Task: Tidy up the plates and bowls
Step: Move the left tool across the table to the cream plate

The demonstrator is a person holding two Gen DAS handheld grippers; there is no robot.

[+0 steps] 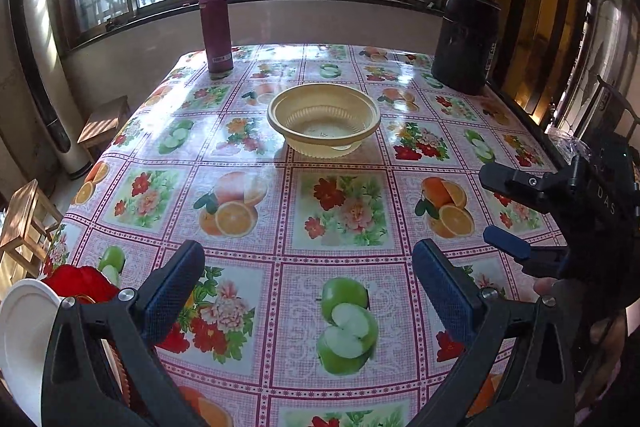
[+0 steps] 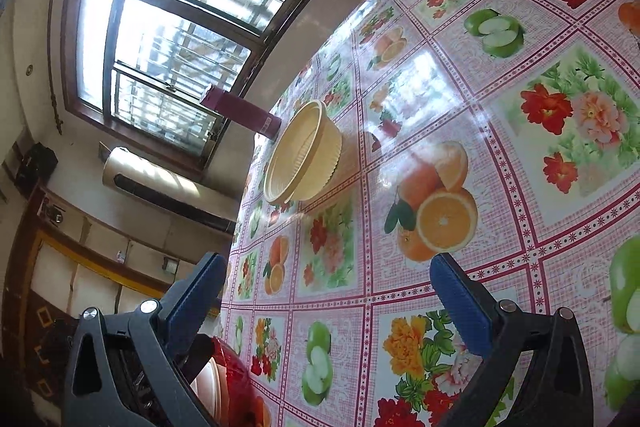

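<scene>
So both grippers – left [image 1: 308, 291] & right [image 2: 324, 301] – hang spread, holding nothing. Next, prob. grab the yellow bowl [image 1: 324, 121] mid-table by its rim

The left gripper [image 1: 308, 283] is level, its blue-padded jaws spread wide with nothing between them. The right gripper [image 2: 328, 291] is rolled sideways, jaws likewise wide apart and empty; in the left wrist view it sits at the right edge
</scene>
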